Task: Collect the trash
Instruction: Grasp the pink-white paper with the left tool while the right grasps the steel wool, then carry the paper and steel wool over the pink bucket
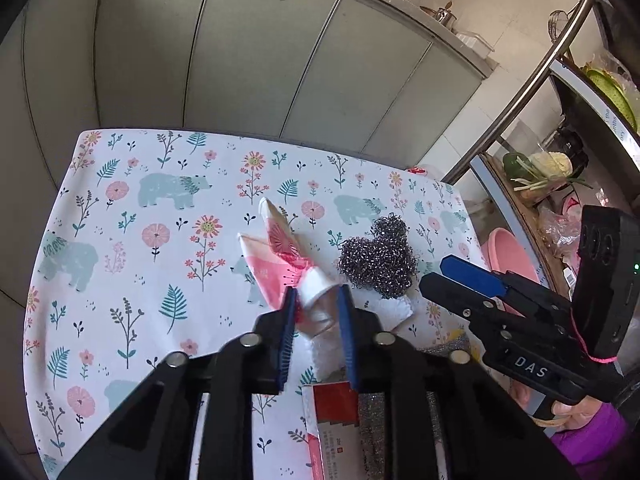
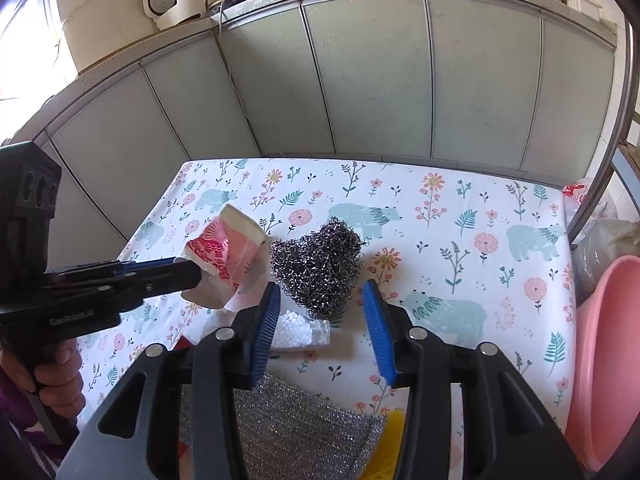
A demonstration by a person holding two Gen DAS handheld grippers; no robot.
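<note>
Pick-up step: your left claw pinches the crushed paper cup at centre frame, right claw half-wide over the steel-wool scourer; next, lower and close.

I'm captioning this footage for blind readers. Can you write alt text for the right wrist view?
The left hand-held gripper clamps a crushed pink paper cup while the open right hand-held gripper frames a steel wool scourer on a floral tablecloth.
</note>
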